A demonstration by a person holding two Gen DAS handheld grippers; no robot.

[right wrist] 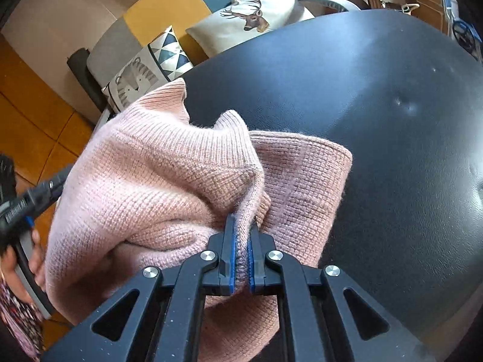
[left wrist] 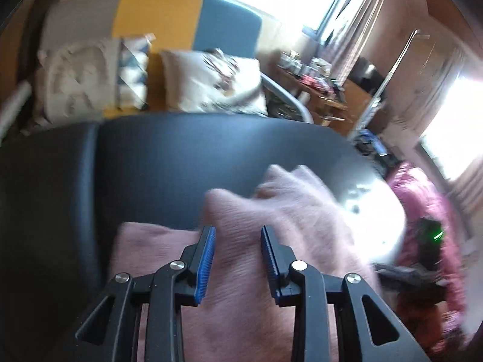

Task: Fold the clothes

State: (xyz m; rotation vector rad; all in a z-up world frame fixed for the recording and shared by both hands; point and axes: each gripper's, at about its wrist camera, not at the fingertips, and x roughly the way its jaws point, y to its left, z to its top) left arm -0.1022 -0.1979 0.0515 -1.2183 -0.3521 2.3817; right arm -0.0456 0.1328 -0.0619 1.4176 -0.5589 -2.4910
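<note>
Clamping a fold of the pink sweater over the dark bench, the right hand-held gripper presumably carried it across; the left hand-held gripper stood apart, empty, above the sweater.

Motion blur smears the pink sweater; its lower part is cut off.

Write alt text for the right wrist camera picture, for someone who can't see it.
The right gripper is shut on a fold of a pink knit sweater bunched on a black table. Printed cushions sit behind.
</note>
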